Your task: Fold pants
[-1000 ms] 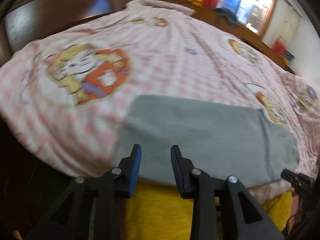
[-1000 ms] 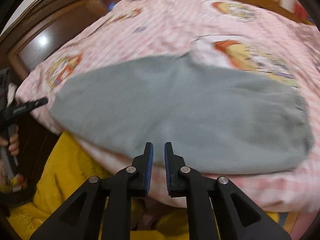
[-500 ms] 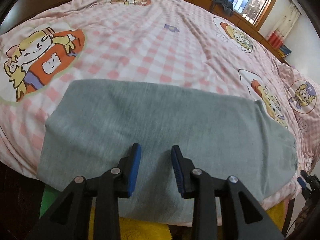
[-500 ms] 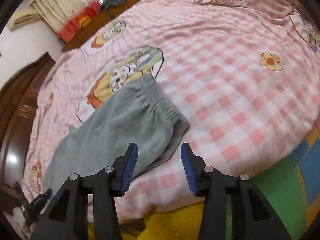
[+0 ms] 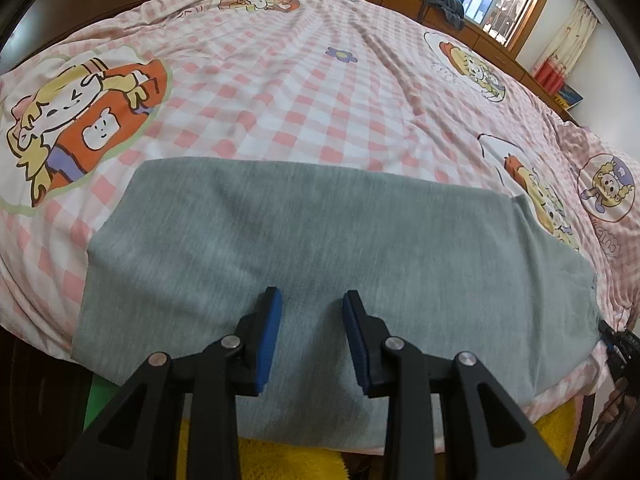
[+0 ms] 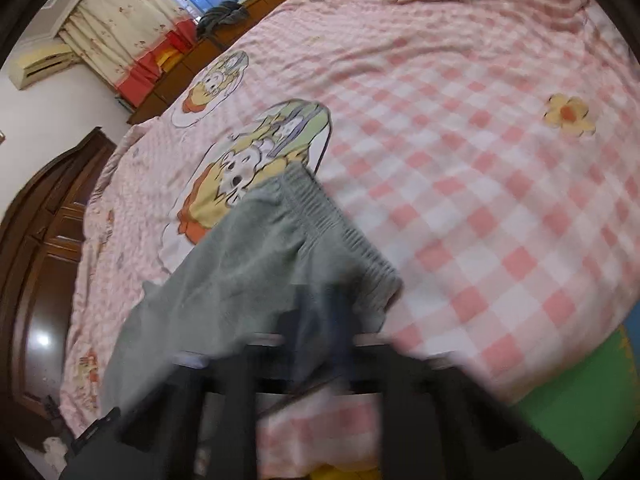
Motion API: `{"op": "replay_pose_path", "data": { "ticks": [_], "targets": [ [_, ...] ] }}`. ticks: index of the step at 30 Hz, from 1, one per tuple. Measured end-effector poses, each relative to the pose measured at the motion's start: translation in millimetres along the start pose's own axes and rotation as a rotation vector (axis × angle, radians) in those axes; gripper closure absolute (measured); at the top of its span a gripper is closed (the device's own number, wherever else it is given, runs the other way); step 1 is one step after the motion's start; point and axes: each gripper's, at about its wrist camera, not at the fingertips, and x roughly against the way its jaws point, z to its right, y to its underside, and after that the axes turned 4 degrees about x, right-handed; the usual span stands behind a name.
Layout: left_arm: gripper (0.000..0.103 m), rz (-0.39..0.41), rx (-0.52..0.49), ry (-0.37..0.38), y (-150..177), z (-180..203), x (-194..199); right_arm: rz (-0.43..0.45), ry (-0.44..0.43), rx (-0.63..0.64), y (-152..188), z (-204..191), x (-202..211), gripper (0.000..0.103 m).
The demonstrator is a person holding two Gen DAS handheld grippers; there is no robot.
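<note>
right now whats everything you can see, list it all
pants: one, grey, flat along the near edge of the bed, elastic waistband at the right end
bedspread: one, pink and white check with cartoon prints, covers the bed
cabinet: one, brown wood, along the far side of the bed, dark clothing heaped on top
curtain: one, cream, by the window
floor mat: green, below the bed edge
left gripper: black with blue pads, jaws apart over the pants, gripping nothing
right gripper: blurred, just closing at the waistband corner, cloth between its jaws
</note>
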Motion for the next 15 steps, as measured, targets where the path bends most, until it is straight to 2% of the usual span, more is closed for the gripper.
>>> {"op": "replay_pose_path", "data": {
  "ticks": [3,7,8,10,13,15],
  "targets": [
    [0.07,0.001,-0.012,0.005,-0.3,-1.0,1.0,0.042,0.056,0.013,0.9,7.0,14.2,0.1],
    [0.07,0.0,-0.006,0.009,-0.7,-1.9,-1.2,-0.059,0.073,0.059,4.4,18.6,-4.4,0.1],
    [0.07,0.001,-0.01,0.005,-0.8,-0.9,-1.2,-0.095,0.104,0.1,6.0,16.4,-10.2,0.099],
    [0.07,0.001,-0.022,0.001,-0.1,0.7,0.0,-0.075,0.135,0.138,5.3,9.9,-3.1,0.098],
    [0.07,-0.006,-0.025,-0.003,-0.2,2.0,1.4,0.046,0.169,0.217,-6.7,-9.1,23.3,0.084],
    [0.069,-0.011,-0.011,-0.004,-2.0,2.8,1.9,0.113,0.179,0.305,-23.1,-26.7,30.8,0.049]
  ]
}}
